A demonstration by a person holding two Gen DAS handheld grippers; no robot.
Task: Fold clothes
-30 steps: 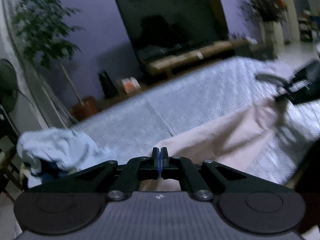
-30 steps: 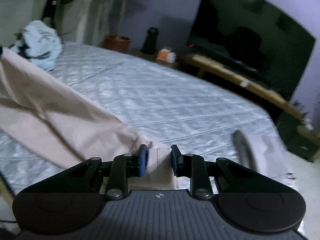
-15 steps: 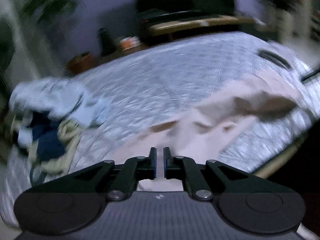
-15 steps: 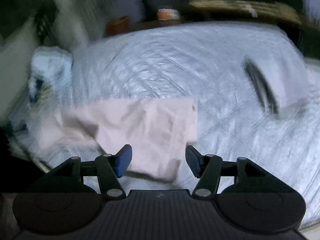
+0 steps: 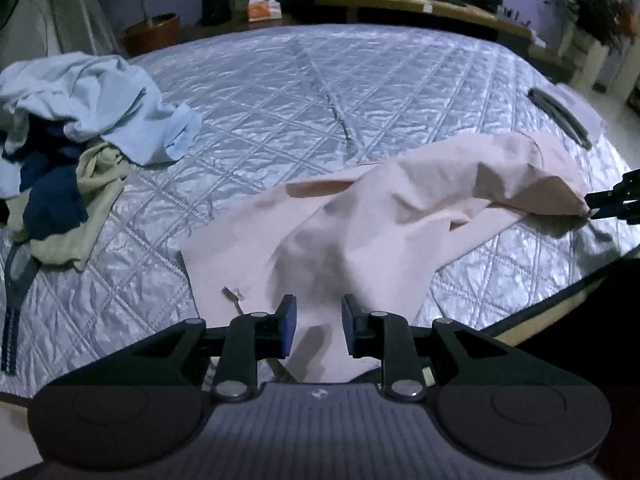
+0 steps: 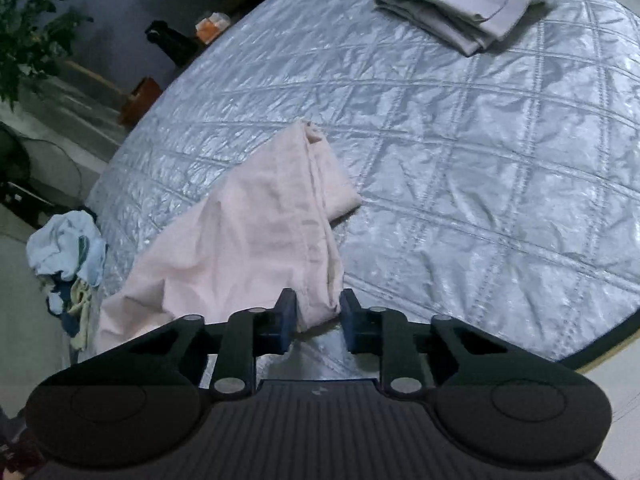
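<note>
A pale pink garment (image 5: 384,216) lies rumpled across the near side of a silver quilted bed (image 5: 300,80). My left gripper (image 5: 317,326) is open, its jaws over the garment's near end, holding nothing. My right gripper (image 6: 318,322) is open too, with the garment's other end (image 6: 260,232) lying between and just beyond its blue pads. The right gripper also shows at the right edge of the left wrist view (image 5: 616,202), next to the cloth's tip.
A heap of unfolded clothes, light blue, navy and cream (image 5: 68,120), sits at the bed's left side (image 6: 68,256). A folded grey garment (image 6: 464,8) lies at the far right. A TV bench (image 5: 420,0), plant pot (image 5: 150,34) and bed edge (image 5: 560,304) surround.
Both grippers were shut on the pink garment, holding it stretched up. They have lowered it onto the bed and opened; the cloth now lies loose.
</note>
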